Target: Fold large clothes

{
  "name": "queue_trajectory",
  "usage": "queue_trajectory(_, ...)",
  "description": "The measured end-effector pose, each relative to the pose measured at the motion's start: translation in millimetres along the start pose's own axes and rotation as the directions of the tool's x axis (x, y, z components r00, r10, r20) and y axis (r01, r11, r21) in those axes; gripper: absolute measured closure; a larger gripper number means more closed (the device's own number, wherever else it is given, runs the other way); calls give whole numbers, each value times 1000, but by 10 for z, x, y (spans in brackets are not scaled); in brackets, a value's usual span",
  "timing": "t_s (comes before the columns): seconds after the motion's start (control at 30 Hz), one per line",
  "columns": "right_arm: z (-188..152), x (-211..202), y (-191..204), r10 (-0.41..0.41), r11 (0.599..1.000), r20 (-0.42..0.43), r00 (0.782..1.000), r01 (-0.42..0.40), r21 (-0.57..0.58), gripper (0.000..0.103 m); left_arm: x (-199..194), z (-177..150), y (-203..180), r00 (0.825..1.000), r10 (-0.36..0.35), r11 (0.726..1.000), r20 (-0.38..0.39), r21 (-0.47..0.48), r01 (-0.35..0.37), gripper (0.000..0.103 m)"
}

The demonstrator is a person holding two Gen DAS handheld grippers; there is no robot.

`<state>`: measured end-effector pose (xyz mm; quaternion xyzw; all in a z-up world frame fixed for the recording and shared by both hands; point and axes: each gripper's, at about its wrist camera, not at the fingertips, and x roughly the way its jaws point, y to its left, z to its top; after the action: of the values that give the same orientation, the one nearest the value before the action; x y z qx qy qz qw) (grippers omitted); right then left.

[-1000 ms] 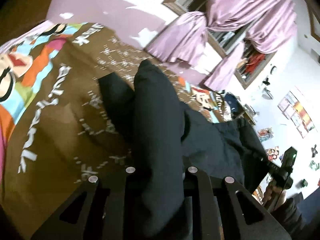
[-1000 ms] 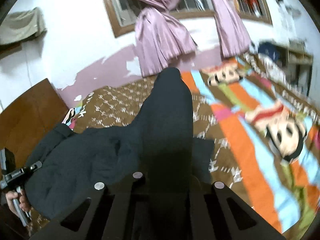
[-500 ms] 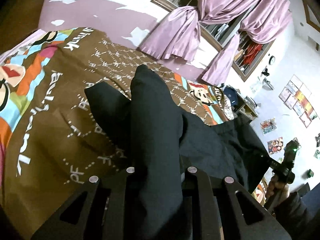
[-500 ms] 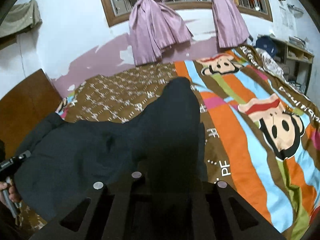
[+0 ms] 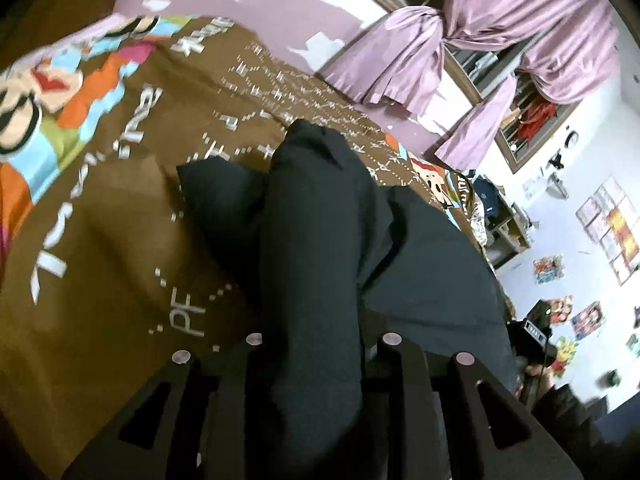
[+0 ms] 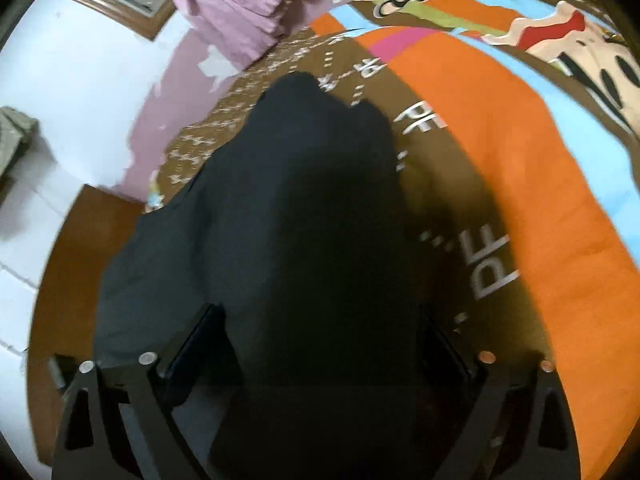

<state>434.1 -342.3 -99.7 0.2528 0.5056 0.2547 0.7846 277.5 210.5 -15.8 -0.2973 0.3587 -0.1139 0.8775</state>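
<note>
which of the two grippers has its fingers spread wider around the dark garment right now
The right gripper. Its fingers stand far apart, with the dark garment bulging between them; the left gripper pinches a narrow fold tightly.

Bare bedspread lay open to the left of the dark garment in the left wrist view, and toward the bed's right edge in the right wrist view. The garment bunched across the bed's middle, filling both grippers' forward paths. Purple curtains and the wall closed off the bed's far edge.
</note>
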Motion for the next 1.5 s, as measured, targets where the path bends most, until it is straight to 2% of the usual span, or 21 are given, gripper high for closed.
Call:
queue_trajectory(0.07, -72, -21, 101, -12, 1000, -7, 1000, 12, -19, 41, 2, 2, 52, 1000, -22, 999, -6, -24, 22, 84)
queue_trajectory(0.1, -90, -46, 124, -4, 1000, 2, 1000, 4, -10, 57, -6, 9, 52, 1000, -29, 999, -5, -24, 29, 84)
queue_trajectory(0.13, -102, -77, 147, 4, 1000, 12, 1000, -4, 2, 68, -15, 12, 36, 1000, -31, 999, -2, -19, 31, 84)
queue_trajectory(0.23, -120, -234, 371, -49, 998, 47, 998, 51, -36, 81, -60, 16, -52, 999, -30, 1000, 16, 3, 30, 86)
queue_trajectory(0.37, -86, -621, 750, -27, 991, 144, 989, 45, -124, 89, -152, 39, -289, 997, -39, 998, 61, 50, 36, 89)
queue_trajectory(0.47, -104, -908, 1032, -65, 970, 207, 976, 111, -219, 90, -195, 78, -525, 993, -66, 994, 94, 92, 58, 89)
queue_trajectory(0.57, -92, -1193, 1172, -89, 957, 274, 958, 159, -243, 90, -116, 131, -771, 991, -91, 990, 94, 119, 80, 89)
queue_trajectory(0.67, -90, -1416, 1128, -125, 954, 318, 940, 202, -222, 90, -28, 148, -970, 987, -131, 984, 93, 136, 118, 89)
queue_trajectory(0.8, -208, -1405, 825, -186, 955, 311, 932, 246, -167, 89, 125, 83, -1185, 989, -135, 974, 64, 191, 120, 89)
queue_trajectory(0.9, -363, -1202, 560, -281, 936, 284, 917, 327, -132, 86, 313, -21, -1211, 995, -95, 974, 11, 206, 91, 89)
queue_trajectory(1.03, -467, -1193, 386, -329, 922, 300, 895, 374, -104, 72, 605, -252, -1002, 998, 41, 979, -57, 201, -29, 87)
queue_trajectory(1.07, -467, -1200, 370, -337, 919, 301, 892, 382, -102, 70, 620, -272, -949, 997, 48, 981, -56, 188, -37, 85)
queue_trajectory(1.1, -455, -1199, 380, -347, 914, 300, 889, 392, -103, 65, 618, -269, -919, 997, 43, 984, -59, 174, -32, 84)
queue_trajectory(1.13, -448, -1194, 400, -371, 902, 297, 880, 417, -109, 52, 614, -255, -904, 997, 45, 986, -64, 163, -34, 79)
queue_trajectory(1.17, -439, -1185, 422, -383, 896, 297, 875, 431, -112, 42, 618, -241, -907, 996, 63, 986, -70, 160, -51, 77)
queue_trajectory(1.2, -442, -1193, 445, -396, 887, 306, 866, 447, -117, 27, 616, -229, -917, 994, 74, 985, -75, 164, -61, 76)
queue_trajectory(1.23, -453, -1194, 473, -406, 880, 315, 858, 460, -120, 20, 613, -235, -941, 992, 100, 981, -77, 176, -85, 73)
queue_trajectory(1.3, -470, -1187, 535, -439, 857, 328, 837, 499, -128, 18, 595, -256, -987, 987, 145, 970, -71, 207, -128, 67)
queue_trajectory(1.37, -511, -1186, 565, -461, 837, 340, 820, 528, -141, 16, 550, -300, -1024, 978, 206, 953, -47, 238, -189, 46)
queue_trajectory(1.43, -558, -1198, 597, -477, 822, 352, 805, 551, -146, 13, 488, -348, -1066, 972, 235, 940, -13, 256, -224, 33)
queue_trajectory(1.5, -593, -1230, 636, -485, 810, 373, 791, 567, -149, 11, 416, -370, -1105, 972, 233, 938, 10, 260, -228, 26)
